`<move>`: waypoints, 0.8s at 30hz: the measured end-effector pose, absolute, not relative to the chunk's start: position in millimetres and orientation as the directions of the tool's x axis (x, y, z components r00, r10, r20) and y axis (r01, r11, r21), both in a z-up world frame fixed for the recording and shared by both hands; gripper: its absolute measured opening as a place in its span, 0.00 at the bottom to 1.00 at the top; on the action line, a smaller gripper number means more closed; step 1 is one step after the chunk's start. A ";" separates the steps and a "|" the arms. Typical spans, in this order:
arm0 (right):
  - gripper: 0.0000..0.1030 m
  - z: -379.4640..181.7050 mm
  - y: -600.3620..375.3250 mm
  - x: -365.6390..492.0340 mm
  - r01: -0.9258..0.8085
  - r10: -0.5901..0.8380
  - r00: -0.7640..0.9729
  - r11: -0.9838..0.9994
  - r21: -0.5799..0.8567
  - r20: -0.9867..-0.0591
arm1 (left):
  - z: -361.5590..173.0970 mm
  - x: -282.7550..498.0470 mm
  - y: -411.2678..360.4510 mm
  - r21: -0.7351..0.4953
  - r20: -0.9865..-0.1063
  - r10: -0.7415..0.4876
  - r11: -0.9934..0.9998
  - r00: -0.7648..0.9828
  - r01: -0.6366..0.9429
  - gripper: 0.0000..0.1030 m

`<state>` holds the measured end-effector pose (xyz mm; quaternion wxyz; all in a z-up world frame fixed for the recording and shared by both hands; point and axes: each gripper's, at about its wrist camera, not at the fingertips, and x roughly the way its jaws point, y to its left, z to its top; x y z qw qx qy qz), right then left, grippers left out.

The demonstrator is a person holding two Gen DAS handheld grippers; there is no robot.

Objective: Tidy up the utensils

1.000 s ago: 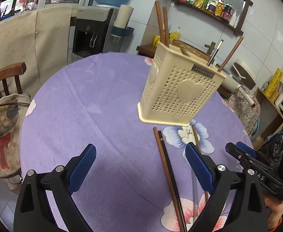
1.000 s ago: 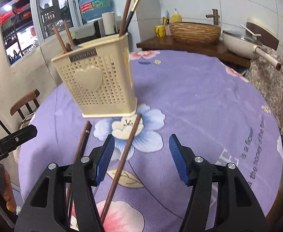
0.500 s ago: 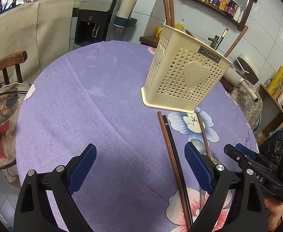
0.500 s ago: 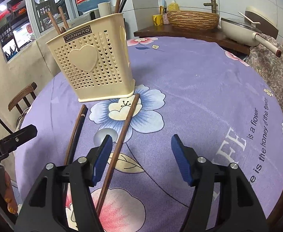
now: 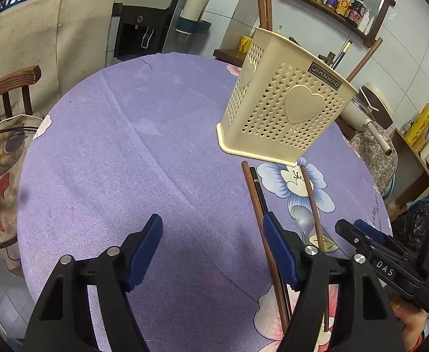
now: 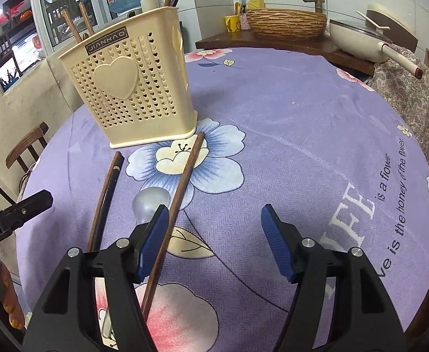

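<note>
L gripper (image 5: 211, 249) jaws just narrowed vs a sec ago, nothing between them, blue pads apart over bare purple floral tablecloth (image 5: 126, 161). R gripper (image 6: 214, 240) jaws opened a bit, spread, empty. Cream perforated plastic utensil holder w/ heart (image 6: 129, 88) stands mid-table, some sticks already in. Left to sort: dark brown wooden chopstick pair (image 5: 255, 193), single brown chopstick (image 6: 185, 182), silver metal spoon (image 6: 149, 202), all flat in front of holder. Probably lining up a pick. Single stick lies across spoon edge; may get in the way.
</note>
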<state>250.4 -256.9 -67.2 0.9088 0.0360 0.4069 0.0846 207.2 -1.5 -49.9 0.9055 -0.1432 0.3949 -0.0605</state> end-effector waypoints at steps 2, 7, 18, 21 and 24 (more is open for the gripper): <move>0.63 -66.0 -251.8 255.3 -0.136 0.177 0.653 0.984 0.117 -0.736 | -52.0 207.9 -2.3 -0.308 -0.702 -0.227 0.951 0.675 0.000 0.62; 0.54 -67.9 -239.2 278.6 -0.156 0.172 0.627 0.983 0.094 -0.759 | -55.8 211.1 -9.4 -0.298 -0.715 -0.237 0.954 0.658 0.021 0.58; 0.48 -82.7 -222.5 311.6 -0.178 0.129 0.594 0.984 0.028 -0.794 | -61.4 226.4 -49.2 -0.188 -0.752 -0.212 0.976 0.625 0.106 0.56; 0.48 -82.9 -224.9 310.9 -0.182 0.137 0.595 0.983 0.033 -0.792 | -66.3 227.9 -52.8 -0.174 -0.758 -0.199 0.979 0.621 0.102 0.55; 0.48 -83.8 -224.9 310.6 -0.182 0.133 0.599 0.983 0.028 -0.790 | -71.4 227.7 -54.1 -0.151 -0.767 -0.175 0.984 0.618 0.091 0.55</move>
